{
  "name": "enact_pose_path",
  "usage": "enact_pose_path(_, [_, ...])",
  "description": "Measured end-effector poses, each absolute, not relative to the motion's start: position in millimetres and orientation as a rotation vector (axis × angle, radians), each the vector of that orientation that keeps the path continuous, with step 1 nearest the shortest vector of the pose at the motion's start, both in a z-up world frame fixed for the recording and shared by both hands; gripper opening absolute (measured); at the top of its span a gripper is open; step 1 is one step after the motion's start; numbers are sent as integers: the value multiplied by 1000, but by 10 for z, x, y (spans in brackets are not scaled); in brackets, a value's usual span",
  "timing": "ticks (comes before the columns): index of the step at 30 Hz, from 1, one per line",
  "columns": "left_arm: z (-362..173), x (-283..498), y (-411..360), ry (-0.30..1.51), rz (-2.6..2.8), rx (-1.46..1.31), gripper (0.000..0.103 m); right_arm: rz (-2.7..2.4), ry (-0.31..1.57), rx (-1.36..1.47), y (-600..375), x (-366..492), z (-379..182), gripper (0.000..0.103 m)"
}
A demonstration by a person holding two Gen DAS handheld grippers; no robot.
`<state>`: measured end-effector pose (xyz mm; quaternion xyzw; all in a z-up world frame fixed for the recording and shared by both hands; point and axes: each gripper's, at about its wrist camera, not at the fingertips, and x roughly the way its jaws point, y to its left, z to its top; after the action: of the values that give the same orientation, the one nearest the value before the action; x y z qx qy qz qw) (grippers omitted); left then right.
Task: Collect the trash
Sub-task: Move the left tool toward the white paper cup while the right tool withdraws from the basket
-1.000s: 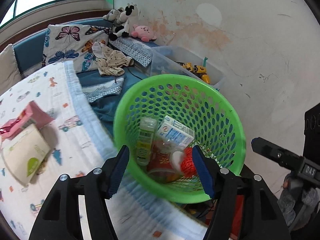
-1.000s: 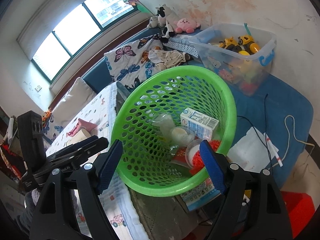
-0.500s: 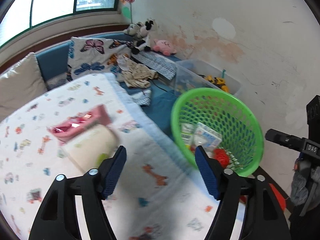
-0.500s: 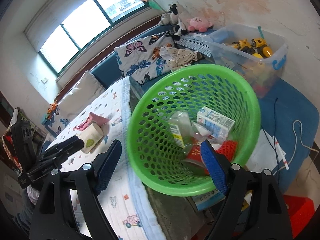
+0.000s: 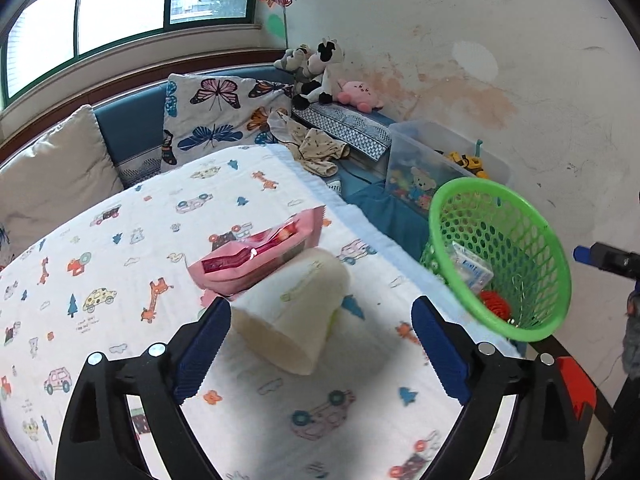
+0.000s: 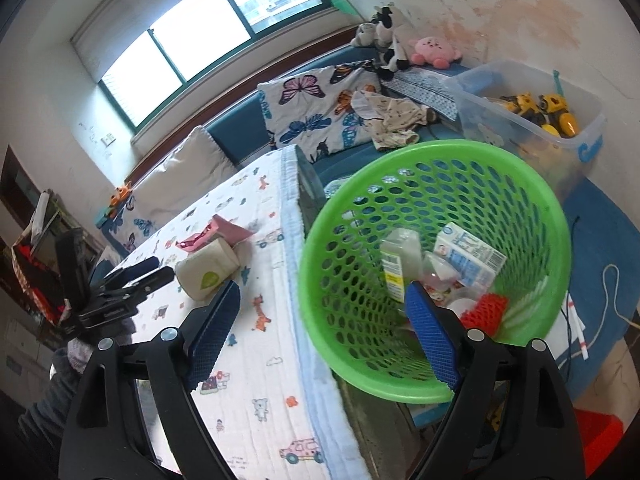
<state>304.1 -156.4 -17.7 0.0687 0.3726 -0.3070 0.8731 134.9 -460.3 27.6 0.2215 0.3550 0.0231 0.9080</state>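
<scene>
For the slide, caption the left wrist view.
Open left gripper approaches cream paper cup and pink snack wrapper beside green mesh basket.

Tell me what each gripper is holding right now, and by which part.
Nothing is held. The left gripper is open, facing the cream pack on the bed; the right gripper is open, empty, by the green basket.

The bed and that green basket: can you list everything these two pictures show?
Paper cup: 1, cream, on its side on the bed cover.
Snack bag: 1, pink, behind the cup, touching it.
Bed cover: 1, white with cartoon prints.
Basket: 1, green, beside the bed.
Milk carton: 1, white-blue, in the basket.
Bottle: 1, clear, in the basket.
Net: 1, red, in the basket.
Toy box: 1, clear.
Soft toys: several, by the wall.
Left gripper: open, around the cup.
Right gripper: open.
</scene>
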Motion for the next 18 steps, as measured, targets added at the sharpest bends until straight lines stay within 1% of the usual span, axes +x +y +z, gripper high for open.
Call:
enact_pose_path(7, [-332, 3167, -1465, 792, -685, 120, 89, 74, 747, 443, -4476, 1506, 274, 84])
enact_pose_path(11, [-413, 3231, -1458, 795, -705, 107, 92, 89, 760, 437, -4392, 1604, 244, 84])
enact_pose_path(18, [-517, 3342, -1437, 809, -738, 74, 93, 112, 776, 423, -4271, 1777, 222, 84])
